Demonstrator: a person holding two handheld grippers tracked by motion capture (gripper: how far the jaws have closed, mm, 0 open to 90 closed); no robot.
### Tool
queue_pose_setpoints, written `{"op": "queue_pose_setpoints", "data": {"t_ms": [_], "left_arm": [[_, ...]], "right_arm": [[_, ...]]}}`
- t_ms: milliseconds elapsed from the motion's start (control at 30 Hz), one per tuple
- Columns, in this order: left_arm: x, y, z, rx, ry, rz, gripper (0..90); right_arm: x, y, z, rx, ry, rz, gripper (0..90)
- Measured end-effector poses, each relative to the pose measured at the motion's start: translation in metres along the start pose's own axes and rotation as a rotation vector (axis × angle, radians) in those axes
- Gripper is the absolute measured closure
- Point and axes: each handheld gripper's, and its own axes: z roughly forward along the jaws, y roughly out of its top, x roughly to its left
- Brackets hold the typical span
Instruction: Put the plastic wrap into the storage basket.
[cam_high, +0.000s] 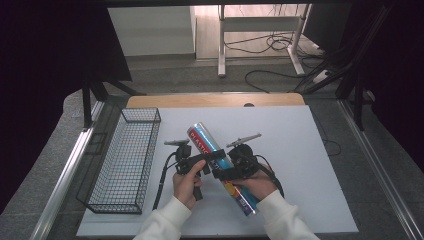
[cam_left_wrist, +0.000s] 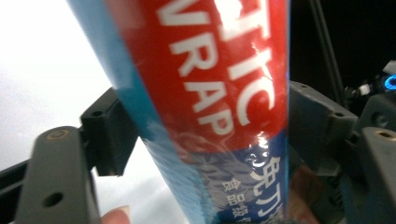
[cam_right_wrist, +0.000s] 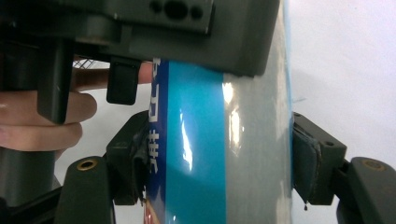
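High view: one plastic-wrap box (cam_high: 220, 167), one basket (cam_high: 125, 159).

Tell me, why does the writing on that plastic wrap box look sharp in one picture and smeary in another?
In the left gripper view the plastic wrap box sits so close that its letters blur, with glare spots low down. In the right gripper view white glare streaks cross its blue side. In the high view it is small but crisp, evenly lit.
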Motion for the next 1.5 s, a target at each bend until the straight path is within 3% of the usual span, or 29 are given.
{"op": "queue_pose_setpoints", "data": {"t_ms": [300, 433, 500, 600, 867, 1000, 1267, 1367, 1400, 1500], "left_arm": [[0.002, 0.008, -0.008, -0.001, -0.03, -0.013, 30.9], [0.002, 0.01, -0.013, -0.001, -0.052, -0.004, 31.4], [0.002, 0.012, -0.016, -0.004, -0.046, 0.007, 31.5], [0.003, 0.014, -0.022, -0.012, -0.049, 0.011, 31.7], [0.001, 0.02, -0.043, -0.029, -0.087, 0.03, 31.8], [0.0, 0.022, -0.055, -0.037, -0.084, 0.045, 31.8], [-0.007, 0.028, -0.076, -0.067, -0.057, 0.085, 31.8], [-0.007, 0.029, -0.081, -0.072, -0.051, 0.092, 31.9], [-0.008, 0.029, -0.085, -0.075, -0.05, 0.097, 31.8], [-0.009, 0.03, -0.09, -0.078, -0.052, 0.113, 31.9]], "right_arm": [[0.006, 0.005, 0.004, 0.014, -0.017, -0.019, 31.0], [0.002, 0.008, 0.001, -0.002, 0.05, -0.001, 22.2], [0.003, 0.007, -0.003, -0.02, 0.057, -0.018, 14.0], [0.001, 0.004, -0.015, -0.047, 0.075, -0.024, 11.8], [-0.033, -0.015, -0.065, -0.173, 0.066, 0.031, 11.9], [-0.055, -0.032, -0.081, -0.207, 0.018, 0.047, 12.3], [-0.087, -0.068, -0.076, -0.235, -0.072, 0.051, 12.4], [-0.091, -0.073, -0.073, -0.24, -0.076, 0.06, 12.7], [-0.097, -0.078, -0.069, -0.213, -0.094, 0.059, 12.7], [-0.104, -0.083, -0.066, -0.204, -0.128, 0.07, 12.7]]}}
